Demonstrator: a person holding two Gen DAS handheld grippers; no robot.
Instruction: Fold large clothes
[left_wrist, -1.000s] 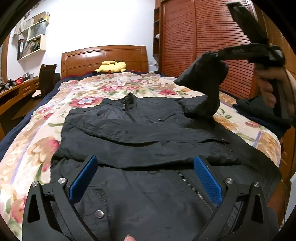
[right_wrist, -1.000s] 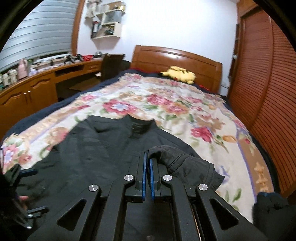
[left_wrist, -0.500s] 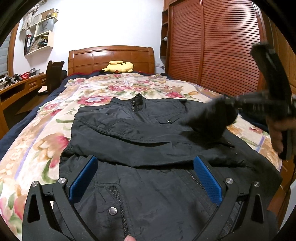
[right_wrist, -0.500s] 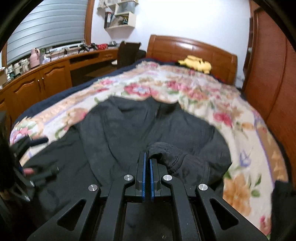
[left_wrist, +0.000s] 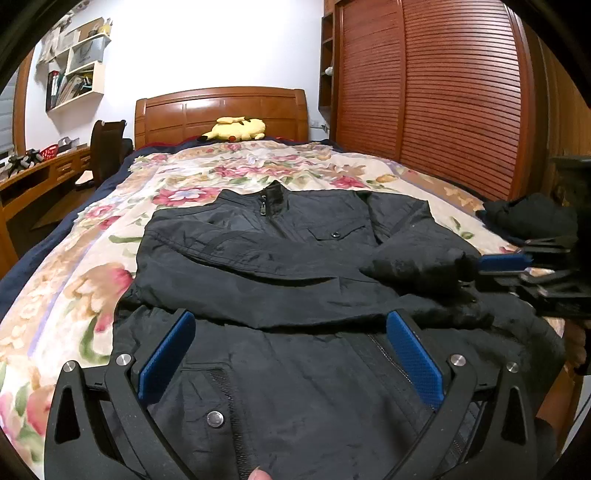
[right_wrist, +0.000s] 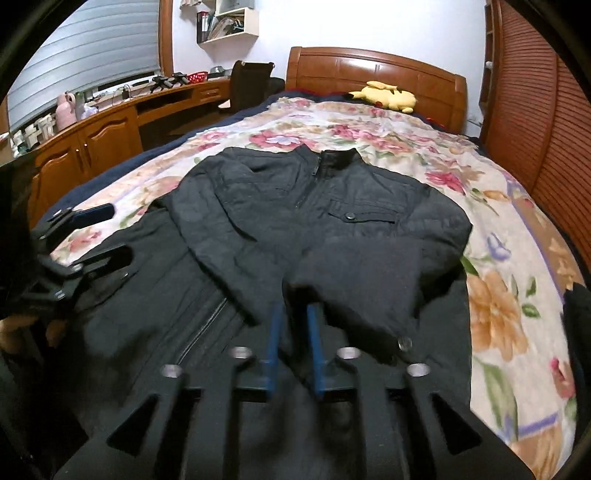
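The right gripper (right_wrist: 293, 341) had been brought down from above the bed, and its jaws had just been opened; the cuff of the right sleeve (right_wrist: 364, 280) lay between the parted blue pads but was no longer pinched. The sleeve was thereby laid across the chest of the black zip-front nylon jacket (left_wrist: 295, 266), which was spread collar-away over the middle of the floral quilt (left_wrist: 92, 280) — the second sleeve fold could be judged complete, with the hem still to be folded upward.

The left gripper (left_wrist: 291, 354) was held wide open and empty above the jacket's hem at the bottom of the left view.

A second dark garment (left_wrist: 532, 218) was heaped at the right edge, and a yellow plush toy (left_wrist: 236, 129) was seen by the wooden headboard — neither lay in the fold's way.
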